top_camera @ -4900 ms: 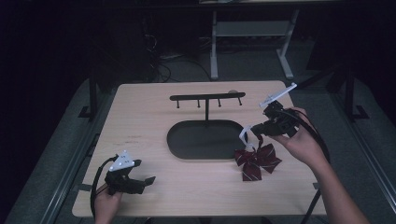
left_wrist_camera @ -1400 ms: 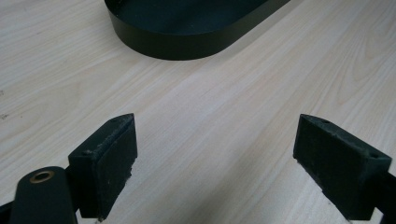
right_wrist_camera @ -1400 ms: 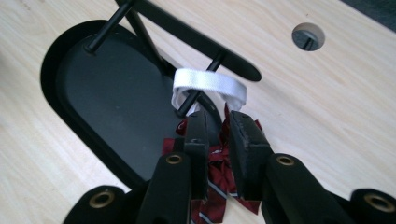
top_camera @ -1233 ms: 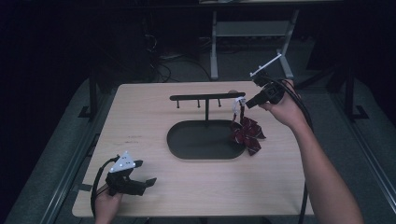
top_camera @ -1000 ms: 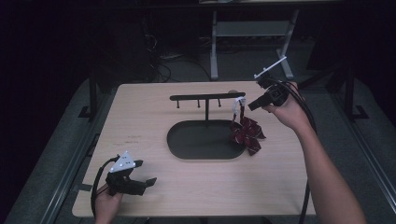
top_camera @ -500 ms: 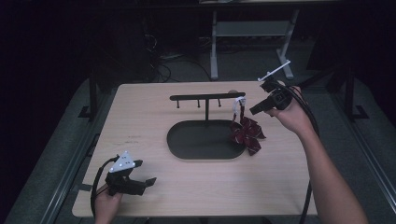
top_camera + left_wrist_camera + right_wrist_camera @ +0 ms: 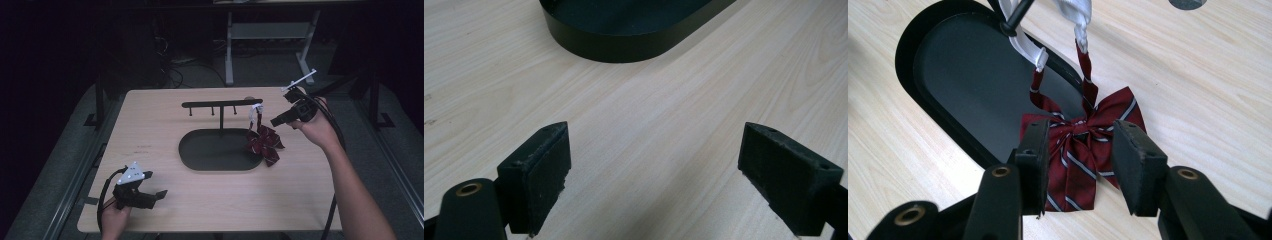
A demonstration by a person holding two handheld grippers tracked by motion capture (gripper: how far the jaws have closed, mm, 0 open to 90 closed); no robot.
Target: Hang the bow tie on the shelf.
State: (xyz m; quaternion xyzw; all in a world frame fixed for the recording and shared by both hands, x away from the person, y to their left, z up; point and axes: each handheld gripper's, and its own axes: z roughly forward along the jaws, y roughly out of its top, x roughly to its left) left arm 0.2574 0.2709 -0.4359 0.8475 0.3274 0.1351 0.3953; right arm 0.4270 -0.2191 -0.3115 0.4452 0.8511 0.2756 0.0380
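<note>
Jaws of the right gripper have just been opening and now stand apart, gripping nothing; the maroon striped bow tie shows between them, farther off. Its white strap hangs from the end of the black stand, above the oval base's edge. Left gripper rests wide open and empty on the wooden table.

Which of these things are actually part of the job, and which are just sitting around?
Part of the job:
- bow tie, hanging by its white strap
- black stand it hangs from
- right gripper, jaws just opened, apart from the bow tie

Just sitting around:
- left gripper, open over bare table
- metal frame on the floor behind
</note>
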